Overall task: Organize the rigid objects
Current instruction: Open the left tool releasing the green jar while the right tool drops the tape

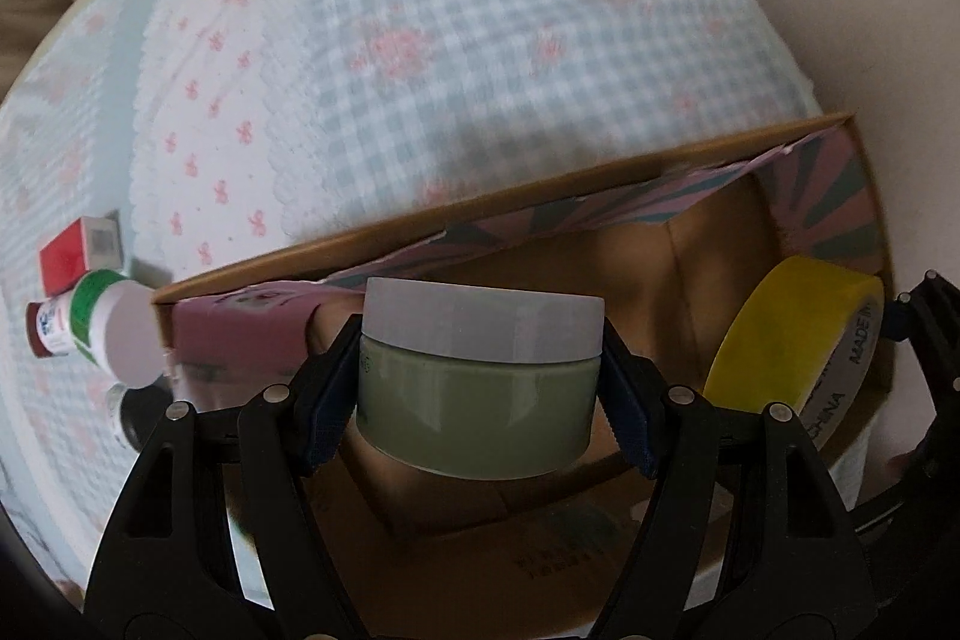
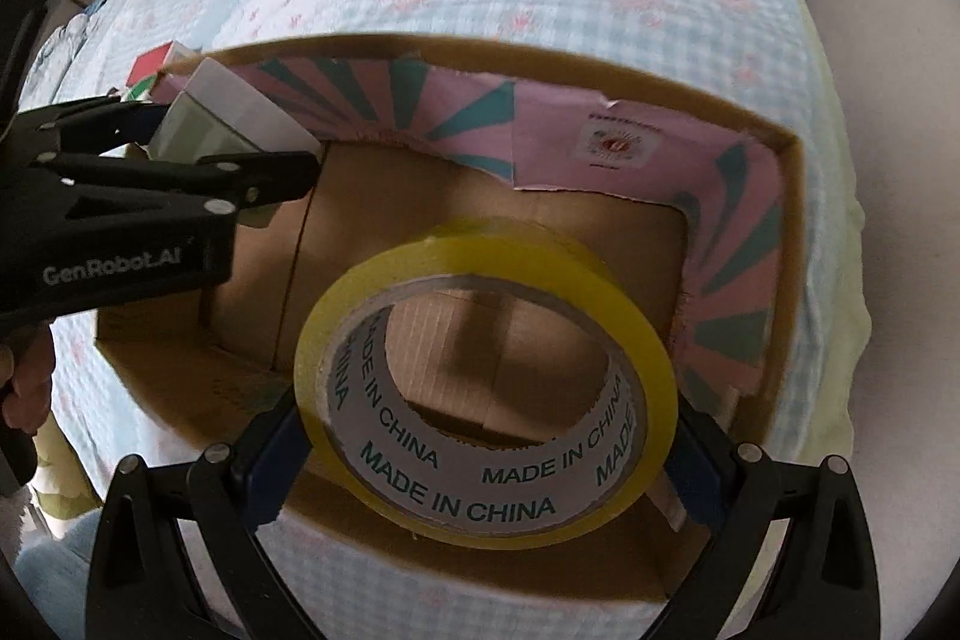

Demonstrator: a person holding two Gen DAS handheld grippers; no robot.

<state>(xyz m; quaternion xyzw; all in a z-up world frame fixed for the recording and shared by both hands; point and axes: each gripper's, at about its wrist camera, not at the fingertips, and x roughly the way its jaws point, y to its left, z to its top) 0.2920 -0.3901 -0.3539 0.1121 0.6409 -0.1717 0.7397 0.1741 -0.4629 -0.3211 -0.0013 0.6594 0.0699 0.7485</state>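
The left hand-held gripper (image 1: 480, 376) is clamped on a round sage-green jar with a pale grey lid (image 1: 480, 370), its blue-padded fingers (image 1: 327, 400) pressing both sides of the jar body. The jar hangs over the left part of an open brown cardboard box lined with pink-and-teal printed paper (image 2: 774, 280).

The right hand-held gripper (image 2: 486, 436) is clamped on a yellow roll of adhesive tape with a grey core printed "MADE IN CHINA" (image 2: 480, 388), held over the box interior.

The box sits on a bed covered by a blue-and-white checked quilt with pink flowers (image 1: 510, 40).

Outside the box, at its left wall, a small red-and-white carton (image 1: 81, 253) and a white-capped bottle with a green band (image 1: 102, 328) lie on the quilt, touching each other.
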